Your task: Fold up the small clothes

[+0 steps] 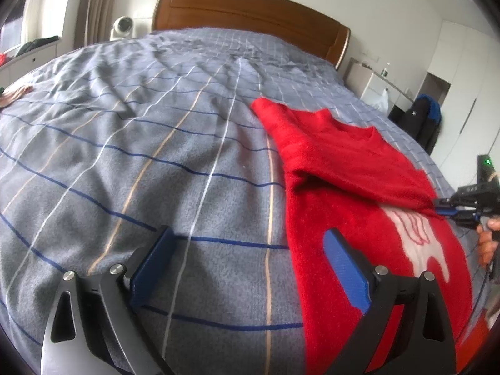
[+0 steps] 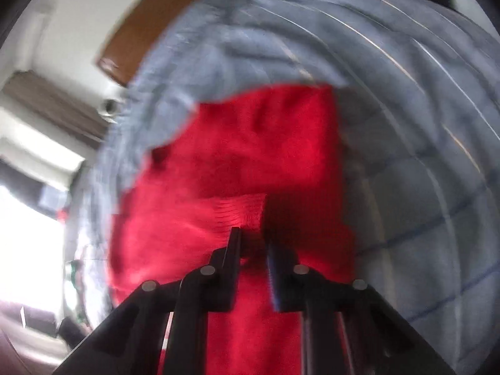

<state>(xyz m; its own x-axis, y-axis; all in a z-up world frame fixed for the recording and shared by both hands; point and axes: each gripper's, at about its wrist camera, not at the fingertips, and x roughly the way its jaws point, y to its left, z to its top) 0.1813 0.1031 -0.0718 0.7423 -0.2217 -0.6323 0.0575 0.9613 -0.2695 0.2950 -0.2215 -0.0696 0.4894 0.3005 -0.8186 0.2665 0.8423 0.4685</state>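
A red sweater (image 1: 359,218) with a white motif (image 1: 418,243) lies on the right side of the bed. One sleeve (image 1: 359,172) is folded across its chest. My right gripper (image 1: 440,206) is at that sleeve's end, held by a person's hand (image 1: 487,243). In the right wrist view the right gripper (image 2: 253,234) stands nearly closed, with the ribbed red cuff (image 2: 243,212) pinched between its pads. That view is blurred. My left gripper (image 1: 250,250) hovers open over the sweater's left edge, nothing between its blue pads (image 1: 343,265).
A grey checked blanket (image 1: 140,156) covers the bed, with a wooden headboard (image 1: 250,9) behind it. A pinkish cloth (image 1: 12,95) lies at the far left edge. A nightstand (image 1: 368,78) and a dark bag (image 1: 422,118) stand to the right of the bed.
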